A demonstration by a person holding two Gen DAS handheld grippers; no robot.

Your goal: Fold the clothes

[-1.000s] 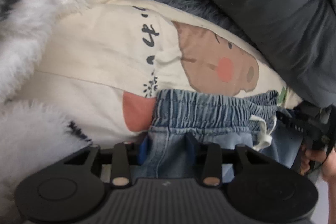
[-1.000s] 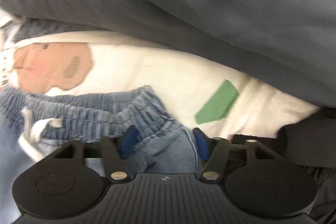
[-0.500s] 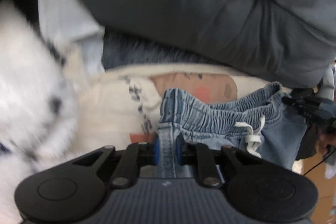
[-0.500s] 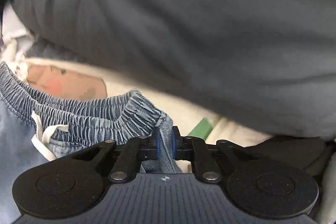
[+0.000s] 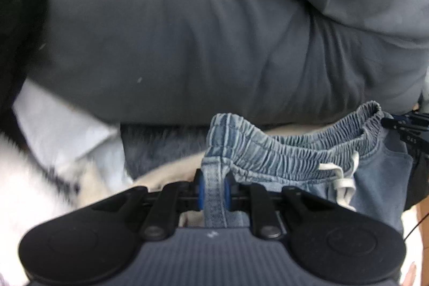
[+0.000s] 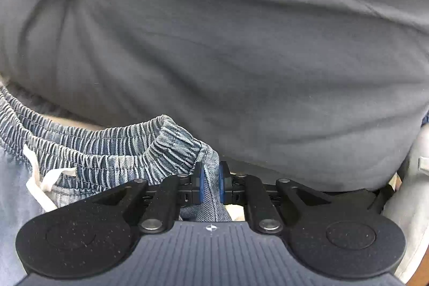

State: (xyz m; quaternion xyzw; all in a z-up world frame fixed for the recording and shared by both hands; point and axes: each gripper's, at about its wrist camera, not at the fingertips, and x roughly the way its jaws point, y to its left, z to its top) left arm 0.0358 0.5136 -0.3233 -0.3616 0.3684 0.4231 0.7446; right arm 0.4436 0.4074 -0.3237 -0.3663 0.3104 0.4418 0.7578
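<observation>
In the left wrist view the left gripper (image 5: 214, 190), low in the centre of the frame, is clamped on one end of the waistband of the denim shorts (image 5: 295, 154), which stretch away to the right edge under a big grey garment (image 5: 187, 31), with a white fluffy thing (image 5: 32, 178) at lower left. In the right wrist view the right gripper (image 6: 211, 186), bottom centre, pinches the other waistband corner, the elastic and its white drawstring (image 6: 40, 178) trailing to the left edge. To do this lift well, I judge both hands should rise evenly and draw apart until the waistband is taut and level, clear of the pile, before laying the shorts flat.
</observation>
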